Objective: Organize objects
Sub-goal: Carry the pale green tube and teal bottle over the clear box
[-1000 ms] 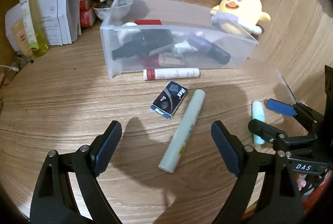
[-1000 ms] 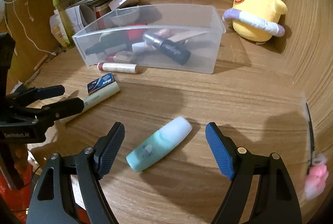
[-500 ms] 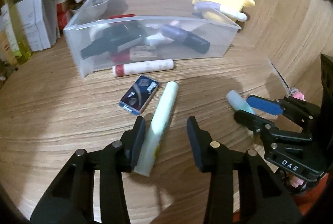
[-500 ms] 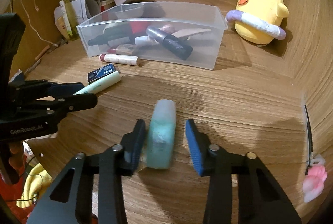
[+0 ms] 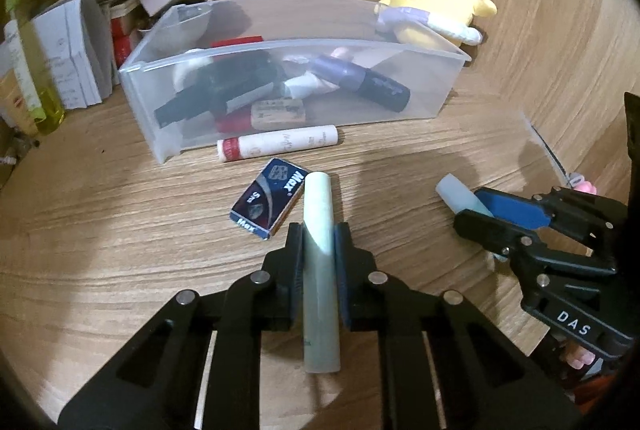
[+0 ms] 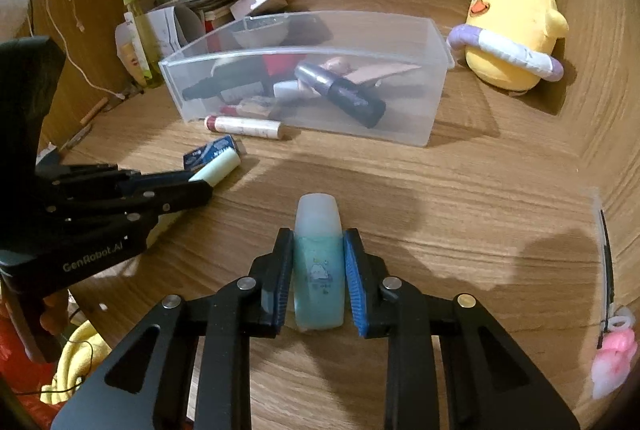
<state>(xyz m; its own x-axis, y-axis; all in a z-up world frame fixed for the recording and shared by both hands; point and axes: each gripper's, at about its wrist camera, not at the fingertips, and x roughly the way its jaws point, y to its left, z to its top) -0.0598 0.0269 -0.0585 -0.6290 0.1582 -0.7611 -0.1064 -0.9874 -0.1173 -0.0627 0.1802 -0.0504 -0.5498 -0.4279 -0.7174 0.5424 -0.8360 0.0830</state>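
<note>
My left gripper [image 5: 318, 242] squeezes the pale tube [image 5: 319, 270]. My right gripper [image 6: 318, 262] is closing on the teal bottle [image 6: 319, 270]. Both seem to rest on the table [image 6: 480, 210], near the bin [image 6: 400, 134]. The round tube could roll out and drop.

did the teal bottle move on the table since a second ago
Yes. The teal bottle lay slanted, cap pointing off to the right; now it points straight at the clear bin, between the right gripper fingers.
</note>
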